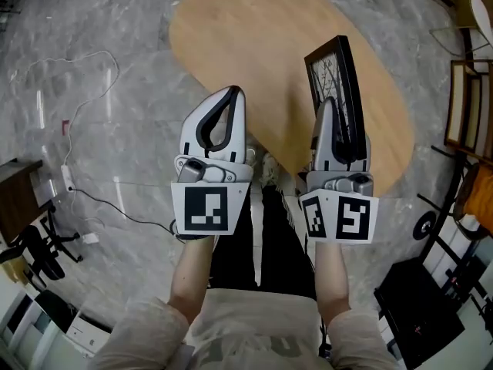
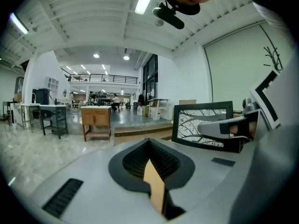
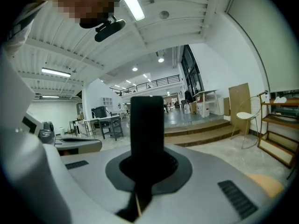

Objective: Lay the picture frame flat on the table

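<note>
A black picture frame (image 1: 333,72) with a branch print stands upright near the right edge of the oval wooden table (image 1: 254,45). My right gripper (image 1: 328,105) is shut on the frame's near edge. In the right gripper view that edge shows as a black bar (image 3: 147,120) rising between the jaws. My left gripper (image 1: 234,92) hovers to the left of the frame over the table's near rim, shut with nothing in it. The left gripper view shows the frame's printed face (image 2: 203,122) with the right gripper (image 2: 224,127) clamped on it.
The table stands on a grey marble floor. A white cable (image 1: 85,75) trails across the floor at the left. Wooden shelves (image 1: 470,106) and a white chair (image 1: 481,14) stand at the right, and dark equipment (image 1: 420,307) sits at the lower right.
</note>
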